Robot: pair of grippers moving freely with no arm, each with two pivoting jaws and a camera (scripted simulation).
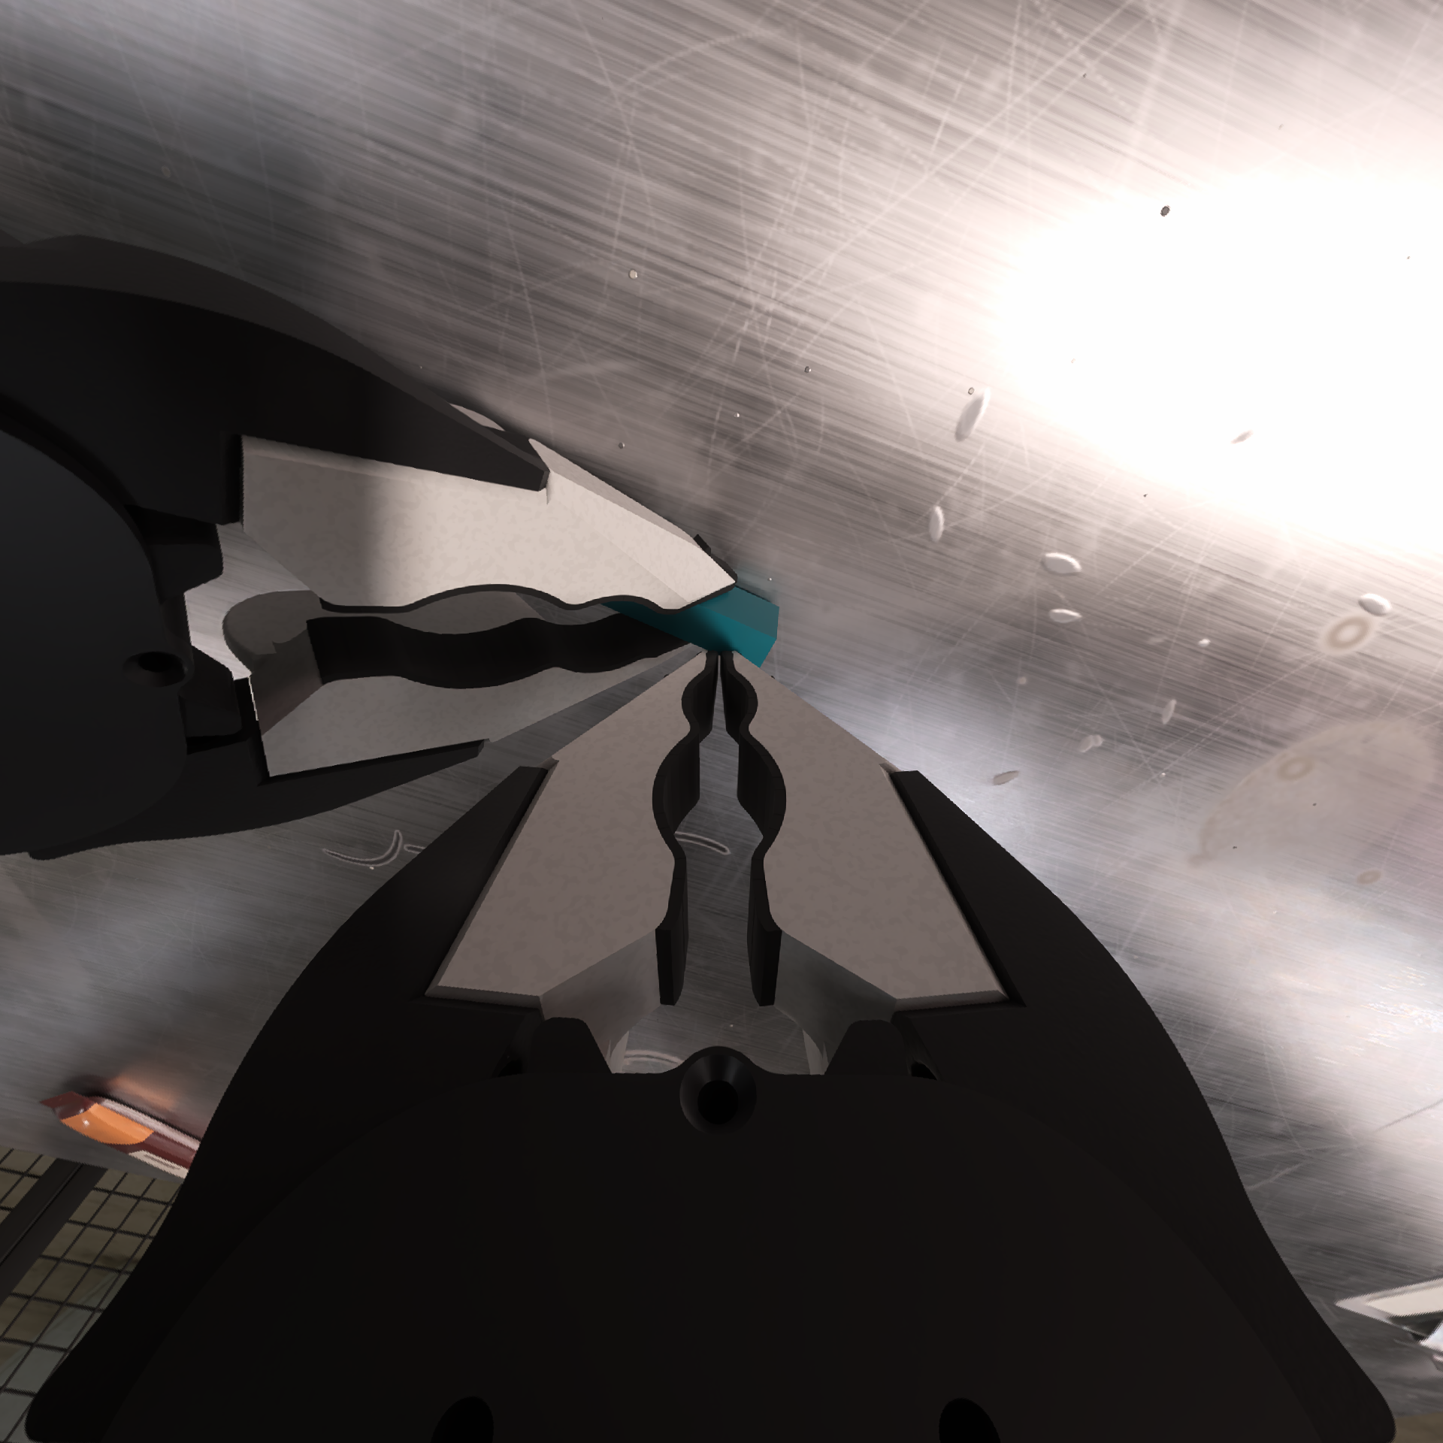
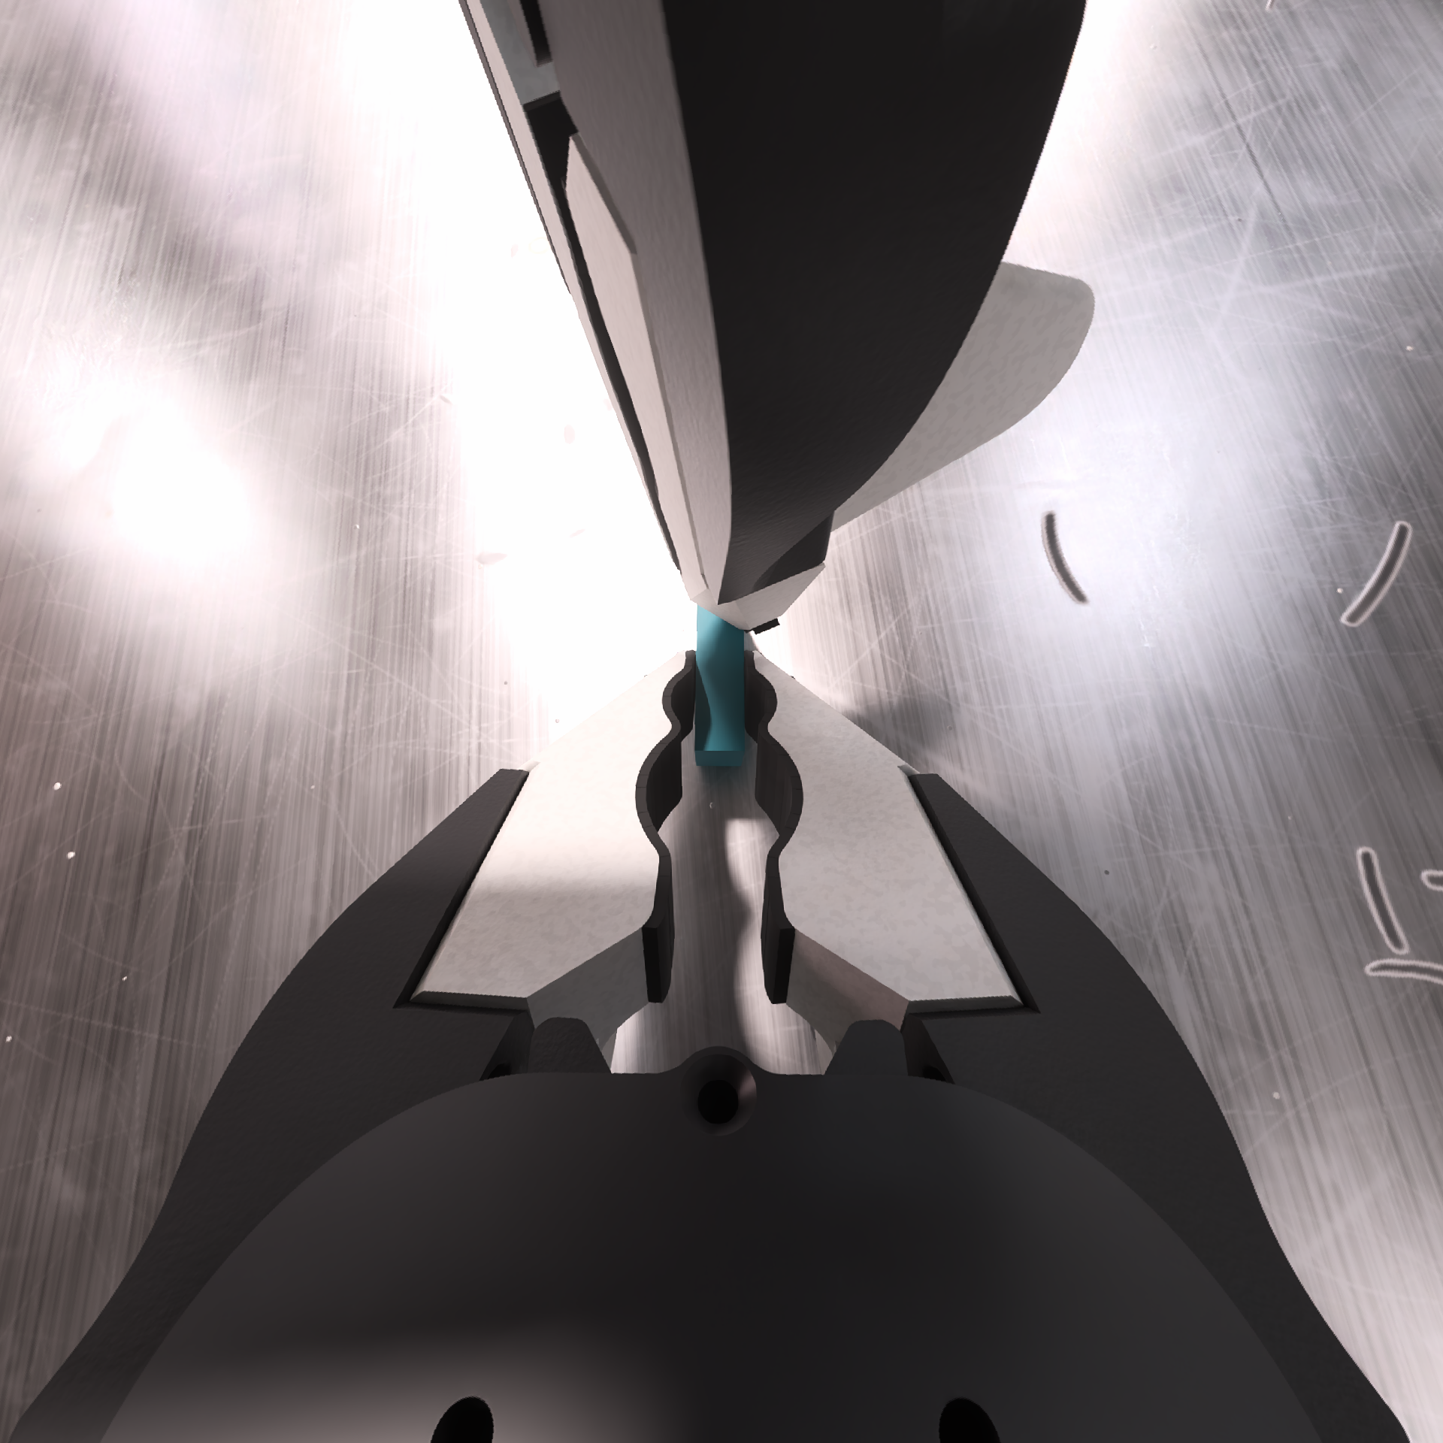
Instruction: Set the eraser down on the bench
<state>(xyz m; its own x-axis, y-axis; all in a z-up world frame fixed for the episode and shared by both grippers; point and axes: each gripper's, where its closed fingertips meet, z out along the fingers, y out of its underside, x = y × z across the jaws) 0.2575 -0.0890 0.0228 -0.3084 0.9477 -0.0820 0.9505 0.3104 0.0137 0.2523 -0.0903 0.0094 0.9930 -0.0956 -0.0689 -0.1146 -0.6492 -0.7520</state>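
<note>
So the whole backdrop is a scratched, brushed steel bench (image 1: 781, 234) with a big glare patch and some pale flecks and chalky curved marks scattered around. Off at the lower left edge of the left wrist view there's a small orange-and-red thing (image 1: 109, 1124) by a tiled floor, can't tell what it is.

Right gripper (image 2: 720, 687): jaws are a narrow way apart with the teal eraser (image 2: 717, 703) standing lengthwise between the tips. Looks pinched, though the contact on each side is hard to confirm. The left wrist view shows the same thing, eraser poking out past those tips.

Left gripper (image 1: 717, 664): jaws are pressed together, nothing between them, tips sitting right up against the eraser's underside.

Eraser itself looks low over the steel, but I can't tell if it's touching yet.

My take on doing this well: get the left one out of the way first so it doesn't nudge the block. Then lower the right one until the eraser's bottom face sits flat, part the jaws only slightly, and lift straight back so a finger doesn't drag it. It's narrow and on edge, so tipping over is the likely fail.
</note>
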